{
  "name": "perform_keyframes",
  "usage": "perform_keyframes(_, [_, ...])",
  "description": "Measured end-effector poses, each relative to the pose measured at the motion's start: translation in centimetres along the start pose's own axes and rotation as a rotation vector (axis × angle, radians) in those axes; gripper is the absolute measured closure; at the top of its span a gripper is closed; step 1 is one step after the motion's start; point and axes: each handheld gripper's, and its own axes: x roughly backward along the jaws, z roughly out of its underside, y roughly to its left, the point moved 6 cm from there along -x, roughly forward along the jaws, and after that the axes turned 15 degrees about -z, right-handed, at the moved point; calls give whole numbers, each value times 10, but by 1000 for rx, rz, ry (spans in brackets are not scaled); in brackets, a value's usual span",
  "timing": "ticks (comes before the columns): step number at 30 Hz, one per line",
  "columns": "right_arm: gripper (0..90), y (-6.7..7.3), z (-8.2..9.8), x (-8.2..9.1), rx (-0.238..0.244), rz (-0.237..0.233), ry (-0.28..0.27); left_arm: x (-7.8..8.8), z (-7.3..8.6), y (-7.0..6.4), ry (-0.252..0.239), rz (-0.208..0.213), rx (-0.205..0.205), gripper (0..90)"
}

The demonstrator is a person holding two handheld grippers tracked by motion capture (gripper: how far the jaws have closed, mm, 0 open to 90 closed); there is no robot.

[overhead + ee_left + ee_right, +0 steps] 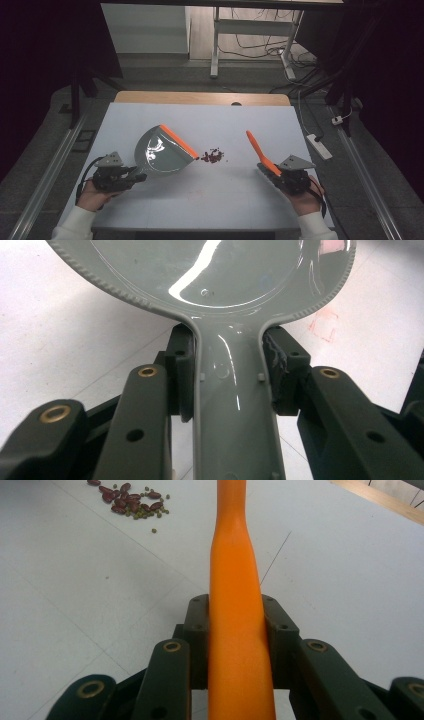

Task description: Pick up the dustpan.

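Both hands sit at the near edge of the desk (150, 112). My left gripper (131, 176) is clamped on the handle of the grey dustpan (160, 150), which lies left of the centre. My right gripper (274, 176) is closed on the orange brush handle (257, 147), near the right edge. Between them lies a small pile of beans (213, 156), just beside the orange lip of the dustpan. I can read no writing.

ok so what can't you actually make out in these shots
- Orange tool: in the right gripper view its working end is cut off by the top edge, and in the high view it is too small to tell a brush from a scraper.
- Dustpan: in the left gripper view its front lip lies past the top edge.
- Beans: in the high view they are too small to count.
- Left claw: its jaws are too dark to separate in the high view.
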Motion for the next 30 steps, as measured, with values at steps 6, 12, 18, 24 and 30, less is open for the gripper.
perform_keyframes(6, [699,1,0,-1,0,-1,0,-2,2,-4,31,7,-39,619])
perform_keyframes(12, [699,0,0,-2,2,-1,6,-5,6,-7,79,17,-83,618])
perform_keyframes(18, [699,0,1,-3,7,-3,11,-6,6,-13,113,41,-108,618])
perform_keyframes(24, [699,1,0,-3,4,-3,7,-11,5,-22,158,54,-130,618])
perform_keyframes(30, [699,1,-4,-5,7,0,6,-21,-7,-22,181,81,-172,618])
